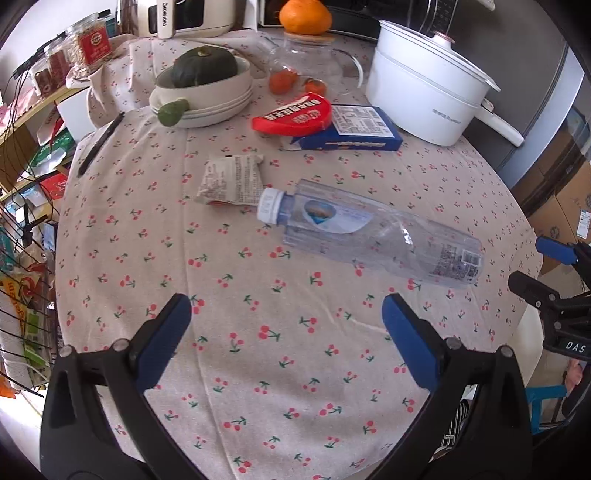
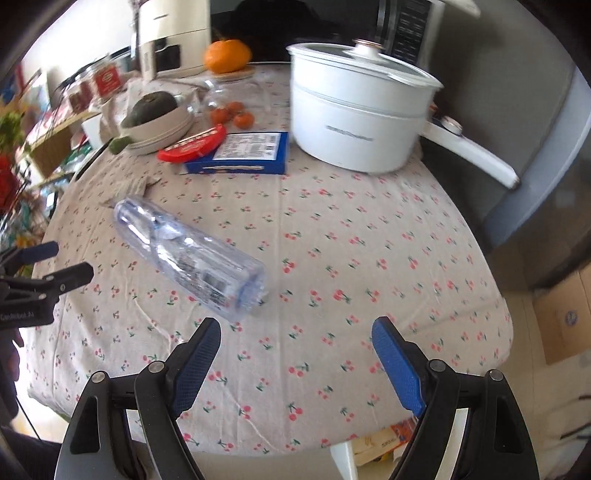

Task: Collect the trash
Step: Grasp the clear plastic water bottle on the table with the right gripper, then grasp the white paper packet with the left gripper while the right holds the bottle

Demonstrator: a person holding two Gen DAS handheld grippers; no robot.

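Note:
An empty clear plastic bottle (image 1: 373, 236) lies on its side on the cherry-print tablecloth (image 1: 258, 350), cap toward the left; it also shows in the right wrist view (image 2: 192, 258). A crumpled beige wrapper (image 1: 231, 182) lies just beyond its cap. A red packet (image 1: 295, 116) rests on a blue box (image 1: 354, 129) farther back. My left gripper (image 1: 286, 314) is open and empty, just short of the bottle. My right gripper (image 2: 295, 332) is open and empty, near the bottle's base; it shows at the right edge of the left wrist view (image 1: 543, 269).
A white electric pot (image 1: 424, 92) with a long handle stands at the back right. Stacked bowls holding a green squash (image 1: 205, 66) sit at the back left, with a black pen (image 1: 99, 144), a glass jar with an orange (image 1: 304, 16) on top, and small tomatoes (image 1: 282, 81).

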